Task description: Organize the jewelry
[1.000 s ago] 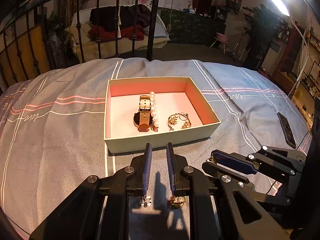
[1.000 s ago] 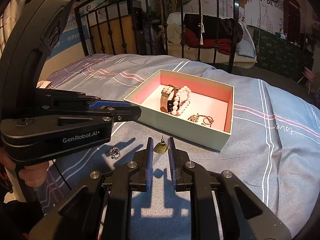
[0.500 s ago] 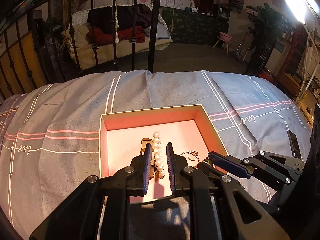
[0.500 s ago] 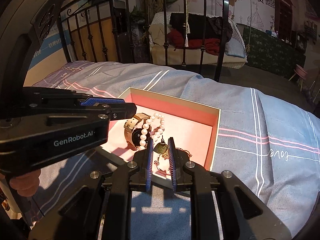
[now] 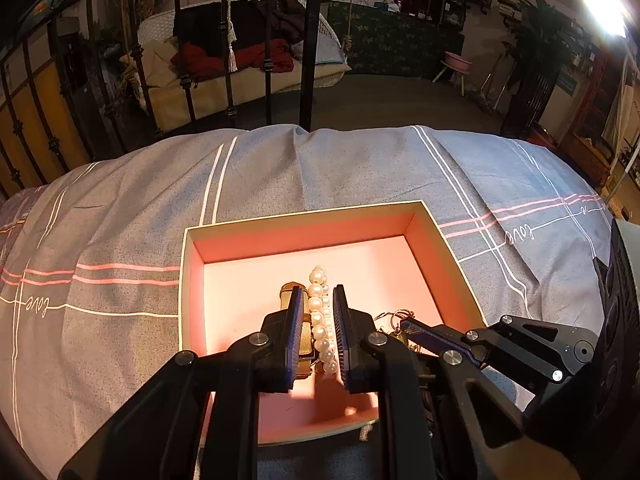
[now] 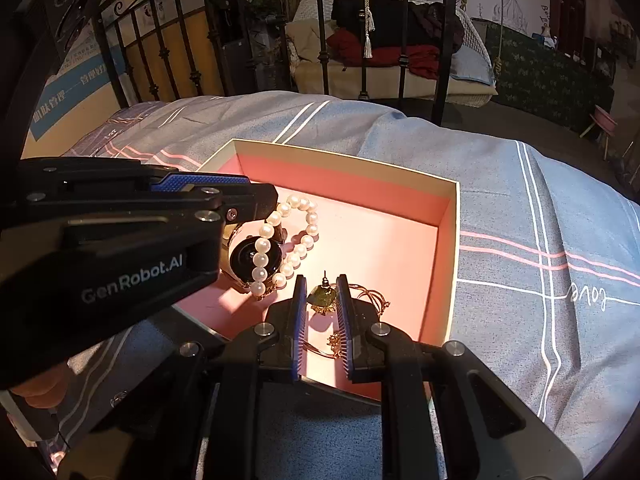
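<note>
Jewelry box (image 6: 450, 216), pink-lined, on bed (image 6: 520, 208): pearl bracelet (image 6: 280, 240) over watch (image 6: 246, 258) left of right tongs (image 6: 321, 300); gold chains (image 6: 372, 298) beneath. Right tongs pinching green earring (image 6: 321, 298). Left tongs (image 5: 316, 312) slightly parted, empty, above bracelet.

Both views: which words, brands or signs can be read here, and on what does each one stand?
"GenRobot.AI": on the left gripper body, in the right wrist view.
"love": cursive on the bedsheet, near its pink stripes.
Chinese characters: on the blue banner, too blurred to read.
Wall posters: too small to read.
</note>
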### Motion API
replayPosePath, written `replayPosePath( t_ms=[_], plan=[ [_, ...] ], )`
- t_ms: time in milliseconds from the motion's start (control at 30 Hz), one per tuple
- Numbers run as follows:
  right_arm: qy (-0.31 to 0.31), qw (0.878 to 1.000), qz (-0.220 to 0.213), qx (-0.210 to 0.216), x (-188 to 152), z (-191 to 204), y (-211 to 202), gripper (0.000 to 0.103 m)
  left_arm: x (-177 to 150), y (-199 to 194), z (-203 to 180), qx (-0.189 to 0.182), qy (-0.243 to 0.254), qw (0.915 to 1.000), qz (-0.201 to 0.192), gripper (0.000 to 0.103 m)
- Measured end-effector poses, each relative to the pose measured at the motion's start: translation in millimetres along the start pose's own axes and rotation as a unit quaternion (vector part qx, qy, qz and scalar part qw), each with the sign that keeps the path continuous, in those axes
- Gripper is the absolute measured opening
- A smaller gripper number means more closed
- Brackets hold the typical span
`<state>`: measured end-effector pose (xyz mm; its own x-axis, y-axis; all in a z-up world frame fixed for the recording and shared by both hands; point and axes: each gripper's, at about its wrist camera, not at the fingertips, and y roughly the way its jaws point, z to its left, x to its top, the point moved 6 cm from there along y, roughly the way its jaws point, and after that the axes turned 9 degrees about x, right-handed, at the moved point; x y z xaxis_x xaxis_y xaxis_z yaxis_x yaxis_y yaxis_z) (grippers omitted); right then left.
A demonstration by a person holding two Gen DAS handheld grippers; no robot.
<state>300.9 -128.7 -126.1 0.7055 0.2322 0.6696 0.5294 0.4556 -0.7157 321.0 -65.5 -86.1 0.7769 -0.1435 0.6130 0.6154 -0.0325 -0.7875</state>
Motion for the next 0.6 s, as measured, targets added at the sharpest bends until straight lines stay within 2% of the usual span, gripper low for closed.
replayPosePath(
  t_ms=[300,333,367,433,500,600],
  plan=[
    [0.005,1.000,-0.009,0.007,1,3,-6,0.016,1,-6,-1,0.004,0.007,0.9999,-0.009,0.016],
    [0.007,1.000,-0.012,0.008,1,3,-8,0.022,2,-8,0,0.005,0.006,0.9999,-0.011,0.022],
    [0.009,1.000,-0.017,0.005,1,3,-12,0.043,3,-10,1,0.007,0.005,0.9998,-0.015,0.038],
    [0.008,0.999,-0.036,0.001,2,6,-22,0.066,3,-17,5,0.029,0.006,0.9992,-0.028,0.060],
    [0.007,0.999,-0.043,-0.004,1,8,-32,0.067,2,-24,5,0.031,0.012,0.9987,-0.039,0.064],
    [0.006,0.998,-0.054,-0.007,-6,14,-48,0.080,-5,-36,7,0.022,0.006,0.9986,-0.047,0.076]
  ],
)
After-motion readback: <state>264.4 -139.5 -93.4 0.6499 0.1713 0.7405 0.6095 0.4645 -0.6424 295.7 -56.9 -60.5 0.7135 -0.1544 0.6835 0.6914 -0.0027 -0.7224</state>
